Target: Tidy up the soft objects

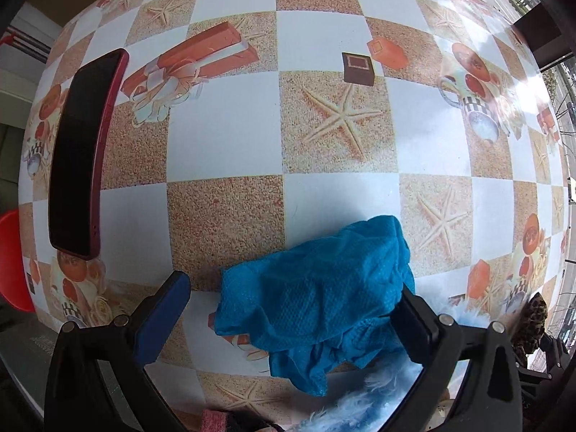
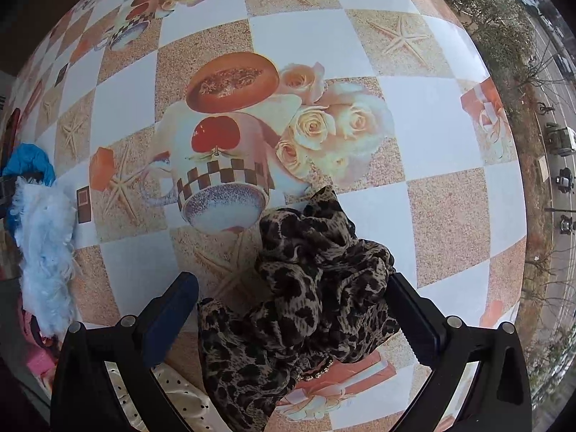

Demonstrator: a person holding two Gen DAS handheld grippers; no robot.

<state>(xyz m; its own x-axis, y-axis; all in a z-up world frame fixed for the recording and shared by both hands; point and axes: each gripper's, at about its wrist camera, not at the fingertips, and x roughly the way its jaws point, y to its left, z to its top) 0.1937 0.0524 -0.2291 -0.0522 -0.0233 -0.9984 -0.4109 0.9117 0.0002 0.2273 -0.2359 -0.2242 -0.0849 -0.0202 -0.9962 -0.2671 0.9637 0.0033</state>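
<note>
In the left wrist view a crumpled blue cloth (image 1: 316, 298) lies on the patterned table between the wide-open fingers of my left gripper (image 1: 291, 306), resting against the right finger (image 1: 414, 327). In the right wrist view a bunched leopard-print cloth (image 2: 309, 288) lies between the open fingers of my right gripper (image 2: 295, 309), against its right finger (image 2: 410, 316). A fluffy light-blue piece (image 2: 43, 248) lies at the left, next to the blue cloth (image 2: 25, 162). The fluffy piece also shows in the left wrist view (image 1: 363, 396).
A dark phone in a maroon case (image 1: 82, 151) lies on the table's left side. A white polka-dot fabric (image 2: 172, 392) and pink items (image 2: 36, 352) lie near the front edge. The leopard cloth shows at the right of the left wrist view (image 1: 532, 320). The table edge (image 2: 518, 165) curves at right.
</note>
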